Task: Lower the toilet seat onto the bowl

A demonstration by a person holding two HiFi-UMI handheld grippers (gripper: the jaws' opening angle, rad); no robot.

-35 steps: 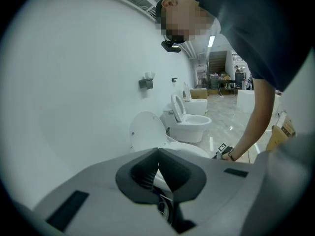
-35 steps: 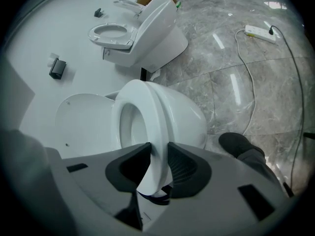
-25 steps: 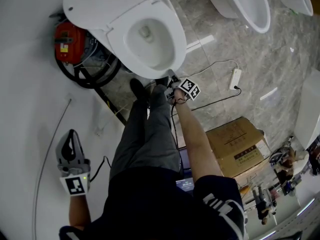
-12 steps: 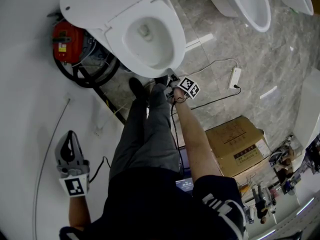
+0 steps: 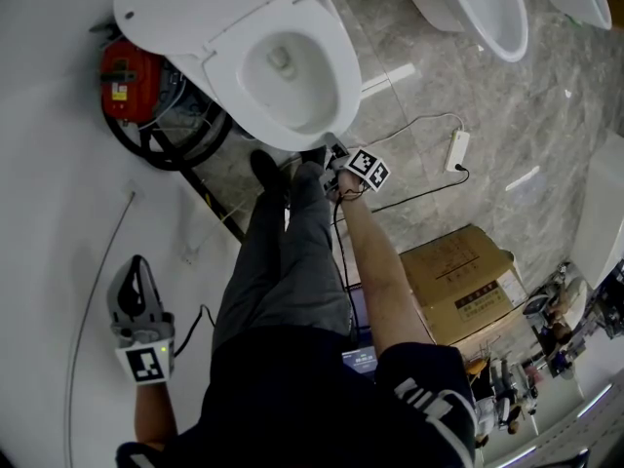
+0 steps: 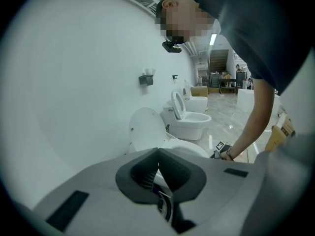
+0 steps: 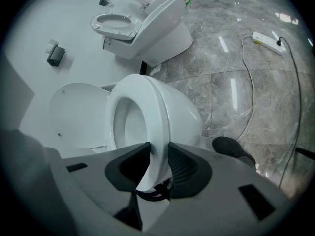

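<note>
A white toilet fills the top of the head view, its lid (image 5: 185, 13) leaning back toward the wall. The seat (image 5: 336, 86) lies over the bowl (image 5: 283, 71); I cannot tell whether a gap is left between them. My right gripper (image 5: 334, 154) is at the front of the toilet. In the right gripper view the right gripper (image 7: 158, 149) is shut on the seat's front edge (image 7: 156, 132), with the lid (image 7: 74, 114) behind. My left gripper (image 5: 139, 261) hangs low at the left by the white wall, shut and holding nothing. The left gripper (image 6: 158, 151) points toward the toilet (image 6: 147, 132).
A red device (image 5: 122, 81) and a black hose coil (image 5: 171, 149) sit beside the toilet base. The person's shoes (image 5: 265, 172) stand before the bowl. A power strip (image 5: 456, 152) with cables and a cardboard box (image 5: 458, 281) lie right. More toilets (image 5: 483, 8) line the top.
The right gripper stays clamped on the seat's front edge. Only the view has drifted a little; the left gripper has not moved.
</note>
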